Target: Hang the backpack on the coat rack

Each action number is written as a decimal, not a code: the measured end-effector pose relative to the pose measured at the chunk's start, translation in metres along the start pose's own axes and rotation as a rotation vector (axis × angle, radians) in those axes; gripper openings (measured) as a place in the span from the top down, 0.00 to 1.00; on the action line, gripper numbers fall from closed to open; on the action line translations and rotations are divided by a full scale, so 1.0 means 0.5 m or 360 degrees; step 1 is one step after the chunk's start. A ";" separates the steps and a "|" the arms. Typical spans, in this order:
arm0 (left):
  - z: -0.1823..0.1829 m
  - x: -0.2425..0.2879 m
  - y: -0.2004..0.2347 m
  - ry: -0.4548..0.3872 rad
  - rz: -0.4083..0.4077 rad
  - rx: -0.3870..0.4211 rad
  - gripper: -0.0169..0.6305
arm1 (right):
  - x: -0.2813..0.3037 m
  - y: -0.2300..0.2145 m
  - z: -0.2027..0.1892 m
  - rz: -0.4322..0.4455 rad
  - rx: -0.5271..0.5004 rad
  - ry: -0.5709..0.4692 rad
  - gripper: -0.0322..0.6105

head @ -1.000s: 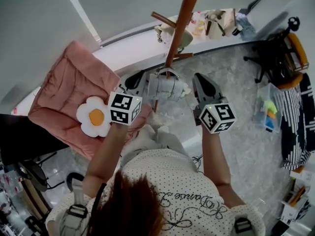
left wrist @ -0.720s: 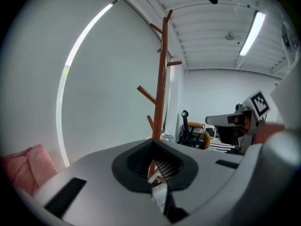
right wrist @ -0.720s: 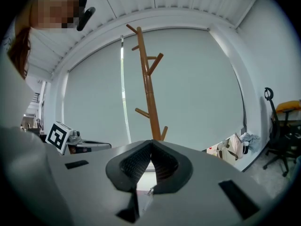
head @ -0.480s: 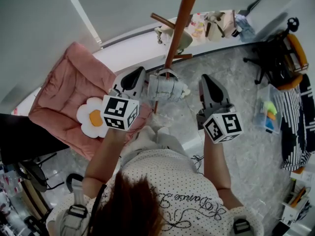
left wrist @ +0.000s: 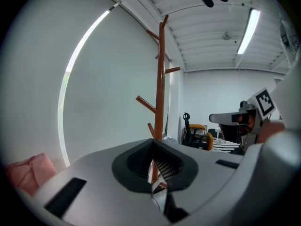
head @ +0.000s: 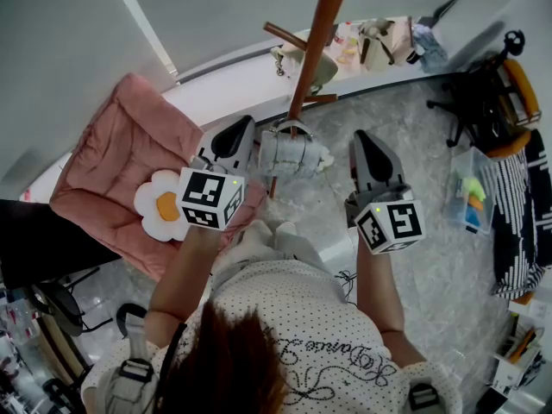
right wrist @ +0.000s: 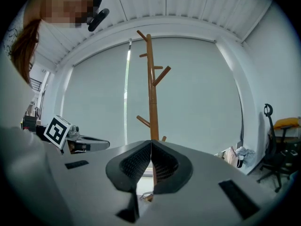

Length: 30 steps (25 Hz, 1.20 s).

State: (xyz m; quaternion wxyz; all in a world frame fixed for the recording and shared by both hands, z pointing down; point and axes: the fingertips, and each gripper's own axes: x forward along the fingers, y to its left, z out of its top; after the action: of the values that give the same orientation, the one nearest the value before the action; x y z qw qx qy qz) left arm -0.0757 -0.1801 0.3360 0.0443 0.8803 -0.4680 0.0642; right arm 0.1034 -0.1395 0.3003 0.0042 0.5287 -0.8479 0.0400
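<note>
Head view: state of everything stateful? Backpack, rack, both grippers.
backpack: off the floor against the rack's pole, apparently hung; its peg is hidden
coat rack: upright, upper pegs bare
left gripper: jaws together, nothing gripped
right gripper: jaws together, nothing gripped

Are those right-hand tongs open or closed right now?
Closed. In the right gripper view the right tongs have their two ribbed inner faces pressed together along one line, with nothing held between them.
</note>
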 end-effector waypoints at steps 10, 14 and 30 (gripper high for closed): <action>-0.031 0.006 0.015 0.0035 0.0036 0.0024 0.97 | 0.008 -0.022 -0.028 -0.0054 0.0019 0.0056 0.92; -0.044 0.012 0.014 0.0063 0.0022 0.0023 0.97 | 0.011 -0.039 -0.041 -0.0097 0.0055 0.0080 0.91; -0.049 0.031 0.014 0.0083 0.0022 0.0023 0.97 | 0.022 -0.048 -0.044 -0.0074 0.0049 0.0072 0.91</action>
State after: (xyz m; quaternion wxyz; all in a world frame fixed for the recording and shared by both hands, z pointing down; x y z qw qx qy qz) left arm -0.0748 -0.1931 0.3629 0.0498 0.8754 -0.4722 0.0907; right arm 0.1194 -0.1583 0.3242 0.0161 0.5471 -0.8344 0.0649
